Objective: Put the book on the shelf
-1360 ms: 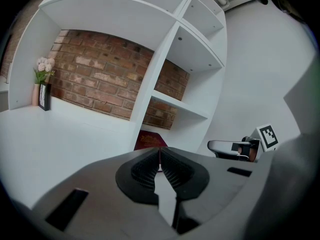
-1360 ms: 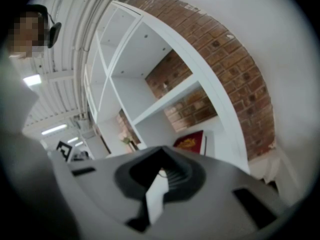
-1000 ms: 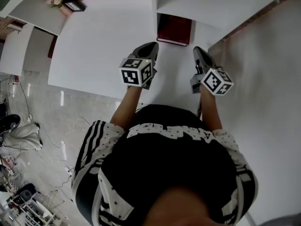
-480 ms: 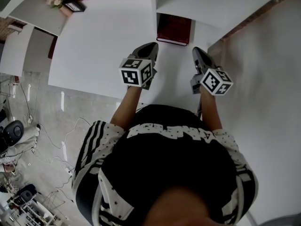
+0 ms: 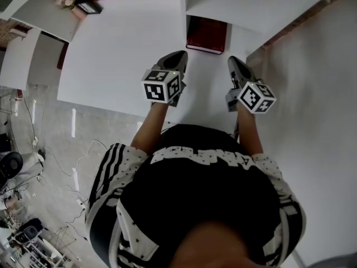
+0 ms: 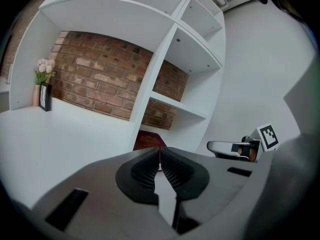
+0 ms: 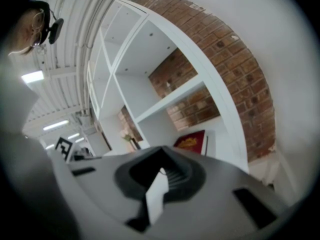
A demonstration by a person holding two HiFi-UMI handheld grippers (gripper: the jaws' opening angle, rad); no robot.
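Head view: red book (image 5: 207,35) flat in shelf (image 5: 245,10), just ahead between closed, empty left hand-held gripper (image 5: 182,54) and right hand-held gripper (image 5: 232,60).

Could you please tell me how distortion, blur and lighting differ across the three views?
Head view: evenly lit, sharp, mild bending at edges; left gripper view: strong fisheye curving the shelf, dark corners; right gripper view: tilted, softer, the book blurred, bright ceiling lights at left.
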